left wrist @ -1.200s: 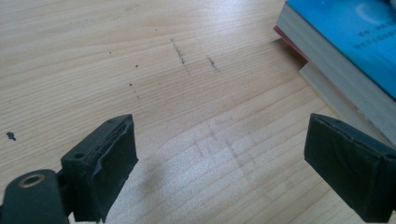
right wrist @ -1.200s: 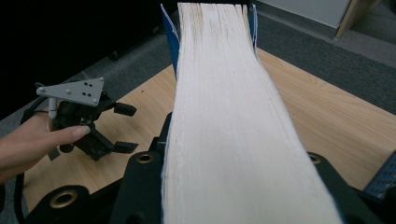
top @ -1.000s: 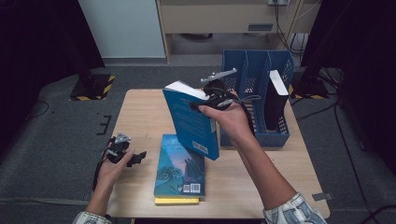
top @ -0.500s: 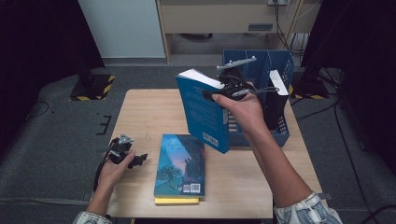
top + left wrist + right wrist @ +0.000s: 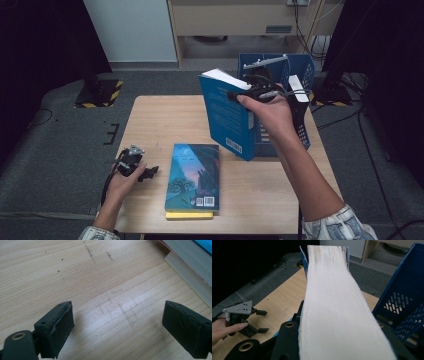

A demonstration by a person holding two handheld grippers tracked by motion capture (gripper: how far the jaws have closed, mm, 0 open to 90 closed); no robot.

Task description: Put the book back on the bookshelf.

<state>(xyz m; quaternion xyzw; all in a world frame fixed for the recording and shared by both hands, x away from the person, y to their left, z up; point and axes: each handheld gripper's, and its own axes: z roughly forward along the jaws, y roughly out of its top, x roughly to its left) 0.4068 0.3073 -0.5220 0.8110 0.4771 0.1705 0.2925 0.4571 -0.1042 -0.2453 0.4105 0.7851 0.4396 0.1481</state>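
Lifted rightward, the book [image 5: 227, 117] now hangs beside the rack [image 5: 305, 70], clamped at its page edge by the right jaws; stiff, heavyish, best gripped mid-edge. Left jaws gape above the table [image 5: 105, 290].

we see a teal book [image 5: 192, 175] flat on the wooden table [image 5: 150, 125] | a yellow book [image 5: 189, 215] under it | striped floor marker [image 5: 100, 95] beyond the table

Right gripper [image 5: 250, 92] clamps blue book [image 5: 227, 117] upright beside blue rack [image 5: 300, 70]; left gripper [image 5: 136, 167] rests on table [image 5: 150, 115].
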